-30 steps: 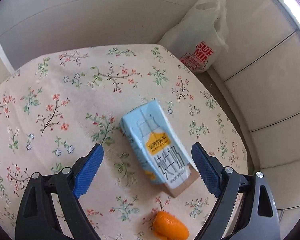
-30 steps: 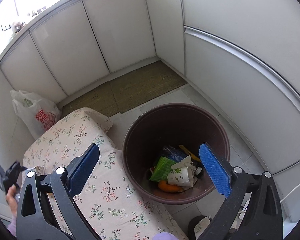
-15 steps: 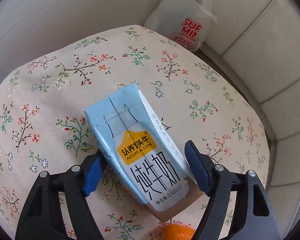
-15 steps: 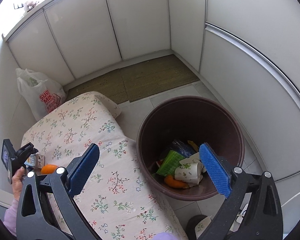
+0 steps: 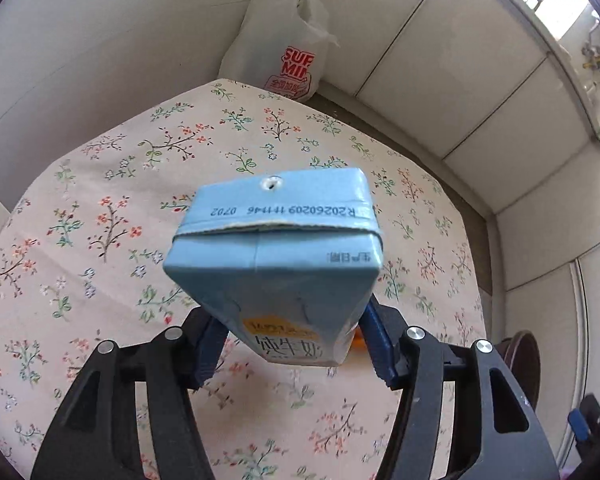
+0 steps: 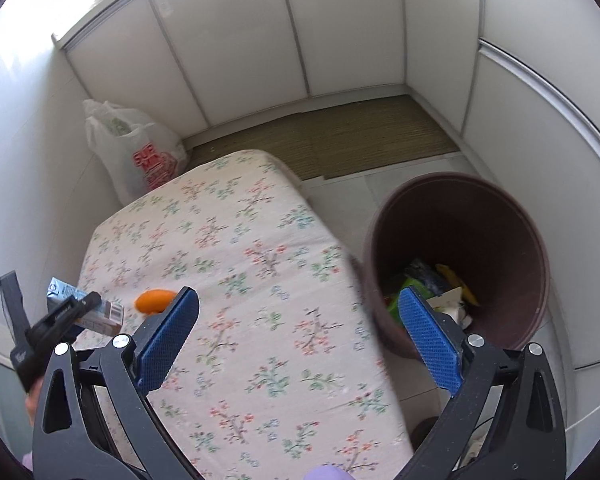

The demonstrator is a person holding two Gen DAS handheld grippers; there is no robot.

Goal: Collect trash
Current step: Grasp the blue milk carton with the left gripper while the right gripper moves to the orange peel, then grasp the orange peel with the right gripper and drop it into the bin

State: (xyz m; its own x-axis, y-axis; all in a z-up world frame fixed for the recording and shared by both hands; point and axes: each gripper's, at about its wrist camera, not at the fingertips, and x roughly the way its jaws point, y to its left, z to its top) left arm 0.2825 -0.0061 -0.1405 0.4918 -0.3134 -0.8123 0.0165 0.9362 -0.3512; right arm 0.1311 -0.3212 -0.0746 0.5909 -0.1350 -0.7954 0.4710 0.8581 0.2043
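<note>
Ample tablecloth [image 5: 112,216] around lifted carton [image 5: 276,256]

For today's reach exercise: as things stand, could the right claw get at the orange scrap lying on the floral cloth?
Probably yes. The right claw is open and empty, and the orange scrap lies uncovered on the floral cloth beside its left finger. The left claw with the milk carton is close, though.

Black plastic left gripper [image 5: 292,344] with triangular cut-outs in its two arms, round silver screws at the joints, ridged blue pads [image 5: 210,350] on the fingertips. Same build on the black plastic right gripper [image 6: 298,330]: silver screws, blue dimpled pads [image 6: 168,336], faint speckling on the frame. Lilac sleeve [image 6: 27,460] at the lower left edge of the right wrist view.
</note>
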